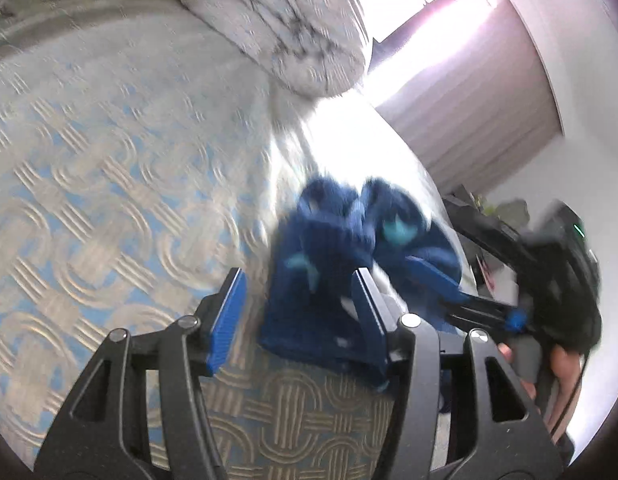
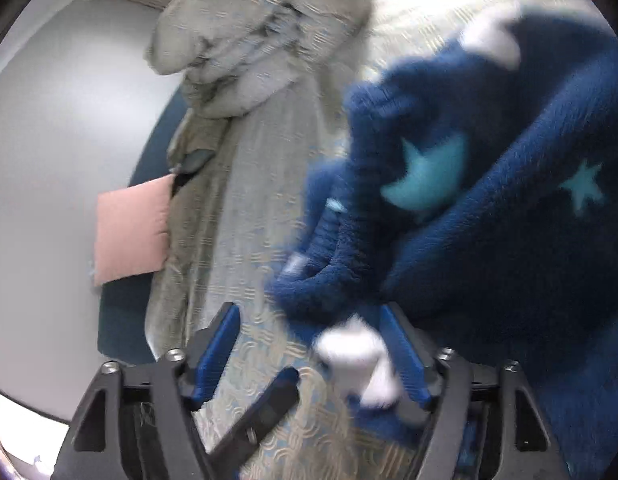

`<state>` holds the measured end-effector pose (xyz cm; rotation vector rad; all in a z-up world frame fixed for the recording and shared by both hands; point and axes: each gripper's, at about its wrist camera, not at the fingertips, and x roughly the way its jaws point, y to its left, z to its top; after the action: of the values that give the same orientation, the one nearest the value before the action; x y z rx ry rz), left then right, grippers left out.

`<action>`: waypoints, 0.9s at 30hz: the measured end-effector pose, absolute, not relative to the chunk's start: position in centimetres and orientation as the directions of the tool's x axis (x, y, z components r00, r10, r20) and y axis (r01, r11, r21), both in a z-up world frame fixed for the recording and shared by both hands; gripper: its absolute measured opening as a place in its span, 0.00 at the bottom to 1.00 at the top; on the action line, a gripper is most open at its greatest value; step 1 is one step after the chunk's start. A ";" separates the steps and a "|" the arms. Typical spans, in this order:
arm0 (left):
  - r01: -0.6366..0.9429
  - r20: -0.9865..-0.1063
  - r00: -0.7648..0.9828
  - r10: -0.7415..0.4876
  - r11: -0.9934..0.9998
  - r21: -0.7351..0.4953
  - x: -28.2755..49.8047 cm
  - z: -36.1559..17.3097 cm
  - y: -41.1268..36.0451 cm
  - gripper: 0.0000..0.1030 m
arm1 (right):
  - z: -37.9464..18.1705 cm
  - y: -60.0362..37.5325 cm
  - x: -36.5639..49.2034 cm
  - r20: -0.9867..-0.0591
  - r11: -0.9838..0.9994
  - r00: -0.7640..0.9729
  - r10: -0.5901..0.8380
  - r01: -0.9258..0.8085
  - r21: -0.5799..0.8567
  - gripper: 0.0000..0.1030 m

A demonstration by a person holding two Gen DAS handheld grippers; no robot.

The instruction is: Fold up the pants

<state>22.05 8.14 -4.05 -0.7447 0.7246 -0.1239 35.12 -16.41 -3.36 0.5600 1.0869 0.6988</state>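
Fuzzy dark blue pants (image 1: 329, 264) with light blue stars lie bunched on the patterned bedspread (image 1: 109, 184). My left gripper (image 1: 299, 300) is open, its jaws wide apart, with the near edge of the pants lying between them. The right gripper shows in the left wrist view (image 1: 449, 284), reaching in from the right at the pants. In the right wrist view the pants (image 2: 489, 200) fill the right side, blurred. My right gripper (image 2: 313, 344) is open, with pants fabric and a white tag (image 2: 361, 364) between its jaws.
A crumpled grey duvet (image 1: 293, 24) lies at the far end of the bed; it also shows in the right wrist view (image 2: 245, 40). A pink pillow (image 2: 129, 232) sits by the bed's left edge. A curtain and bright window (image 1: 449, 60) are beyond the bed.
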 end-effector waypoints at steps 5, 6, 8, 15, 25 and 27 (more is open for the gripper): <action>-0.090 -0.521 0.790 -0.323 0.780 -0.619 24.0 -0.3 7.2 0.54 | 1.7 -20.9 33.3 -0.500 0.670 0.492 0.713 -0.265 0.694 0.72; -0.071 -0.519 0.789 -0.329 0.789 -0.610 24.6 0.5 6.3 0.54 | 1.8 -22.3 33.4 -0.505 0.684 0.520 0.689 -0.234 0.691 0.72; -0.017 -0.518 0.777 -0.357 0.812 -0.584 26.3 1.6 3.8 0.54 | 1.7 -25.2 33.6 -0.552 0.740 0.568 0.611 -0.160 0.654 0.65; 0.041 -0.589 0.742 -0.320 0.899 -0.437 34.8 1.2 -2.7 0.53 | -0.6 -31.2 34.5 -0.641 0.832 0.633 0.434 -0.009 0.555 0.23; -0.168 -0.703 0.681 -0.205 0.890 -0.423 32.0 -9.6 2.3 0.73 | -6.2 -29.9 36.2 -0.730 0.892 0.568 0.380 -0.017 0.451 0.23; -0.182 -0.688 0.688 -0.232 0.862 -0.473 30.1 -11.5 3.5 0.77 | -7.0 -29.4 35.8 -0.729 0.904 0.574 0.373 -0.049 0.424 0.23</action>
<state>30.05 3.53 -11.47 -0.5463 0.8226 -0.0291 35.76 -29.42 -6.97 0.3809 0.9315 0.2546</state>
